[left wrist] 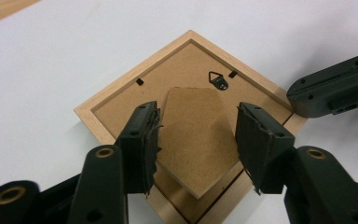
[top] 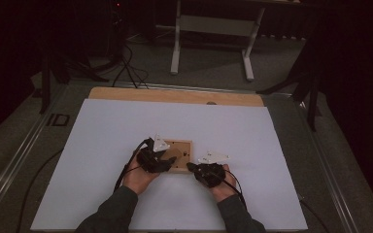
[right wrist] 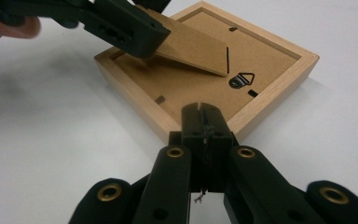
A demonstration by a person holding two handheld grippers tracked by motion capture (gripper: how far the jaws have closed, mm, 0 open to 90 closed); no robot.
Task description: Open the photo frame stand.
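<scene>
One wooden frame lies face-down between two tongs.

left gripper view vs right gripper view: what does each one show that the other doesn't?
Left gripper view alone: its own two jaws spread either side of the fold-out stand, with gaps at both pads, and the stand's full pointed outline from above.

Right gripper view alone: its own jaws shut, tips pressed to the wooden frame edge; the stand from the side, lifted off the backing board; a bit of the person's hand at the top left corner.

Both: the picture frame face down on the white table, its brown backing board, the metal hanger and small black retaining tabs.
</scene>
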